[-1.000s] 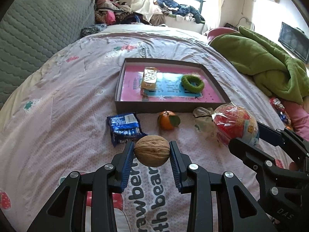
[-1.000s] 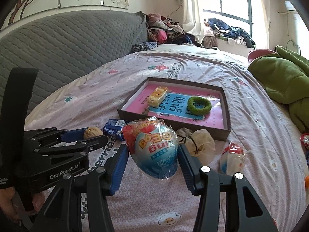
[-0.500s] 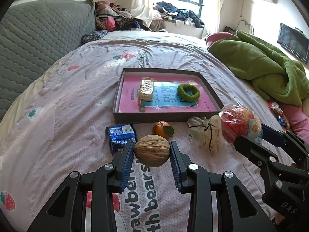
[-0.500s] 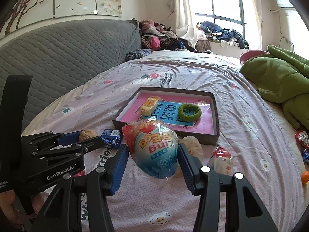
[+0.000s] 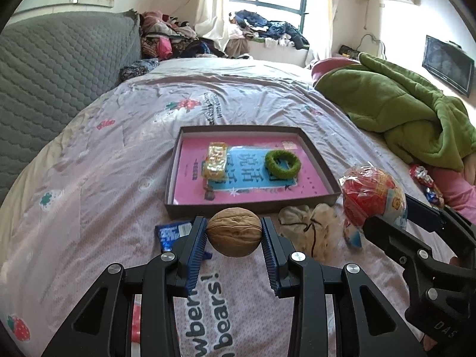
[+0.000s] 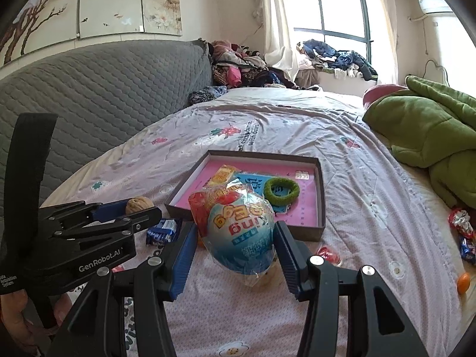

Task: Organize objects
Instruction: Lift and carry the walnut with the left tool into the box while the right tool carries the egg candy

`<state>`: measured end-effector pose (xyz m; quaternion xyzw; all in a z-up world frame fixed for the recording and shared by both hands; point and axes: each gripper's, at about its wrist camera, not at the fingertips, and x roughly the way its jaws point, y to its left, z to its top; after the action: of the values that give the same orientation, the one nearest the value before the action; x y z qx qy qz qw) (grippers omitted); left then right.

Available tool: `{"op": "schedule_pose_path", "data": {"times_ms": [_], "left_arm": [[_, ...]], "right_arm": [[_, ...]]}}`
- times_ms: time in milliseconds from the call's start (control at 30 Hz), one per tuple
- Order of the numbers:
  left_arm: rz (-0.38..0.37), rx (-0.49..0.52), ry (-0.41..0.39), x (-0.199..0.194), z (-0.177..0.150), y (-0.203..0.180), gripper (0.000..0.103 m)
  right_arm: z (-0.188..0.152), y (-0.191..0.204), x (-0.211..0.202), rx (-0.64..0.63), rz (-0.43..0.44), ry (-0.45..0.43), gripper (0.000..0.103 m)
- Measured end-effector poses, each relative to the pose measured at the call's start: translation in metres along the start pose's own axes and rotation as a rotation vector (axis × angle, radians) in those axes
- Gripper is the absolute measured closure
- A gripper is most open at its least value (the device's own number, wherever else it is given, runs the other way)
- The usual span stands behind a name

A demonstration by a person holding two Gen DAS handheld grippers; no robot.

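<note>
My left gripper (image 5: 234,233) is shut on a brown walnut (image 5: 234,232), held above the bedspread just before the near wall of a shallow box (image 5: 253,206). The box has a pink and blue floor and holds a yellow snack packet (image 5: 214,160) and a green ring (image 5: 282,164). My right gripper (image 6: 236,239) is shut on a wrapped toy egg (image 6: 238,232), blue and red in clear plastic, held to the right of the left gripper. The egg also shows in the left wrist view (image 5: 373,197). The walnut shows in the right wrist view (image 6: 138,204).
On the bedspread before the box lie a blue packet (image 5: 171,235) and a beige drawstring pouch (image 5: 309,226). A green blanket (image 5: 410,113) lies on the right. Loose sweets (image 6: 461,229) and a small orange (image 6: 463,281) lie at the right. A grey headboard (image 6: 104,95) stands at left.
Both grippers have risen and tilted up with their loads still held. The box now sits closer to centre, and the walnut now hides the orange fruit before the box.
</note>
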<state>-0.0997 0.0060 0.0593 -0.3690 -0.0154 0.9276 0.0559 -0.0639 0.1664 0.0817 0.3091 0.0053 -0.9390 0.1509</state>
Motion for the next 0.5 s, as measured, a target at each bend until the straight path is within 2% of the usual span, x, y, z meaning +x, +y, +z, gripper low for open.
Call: {"op": "schedule_pose_path", "data": {"times_ms": [500], "left_arm": [[-0.003,0.022,-0.029,0.009,0.034,-0.015,0.065]], "right_arm": [[0.032,-0.011,0.004,0.000,-0.007,-0.043,0.051]]}}
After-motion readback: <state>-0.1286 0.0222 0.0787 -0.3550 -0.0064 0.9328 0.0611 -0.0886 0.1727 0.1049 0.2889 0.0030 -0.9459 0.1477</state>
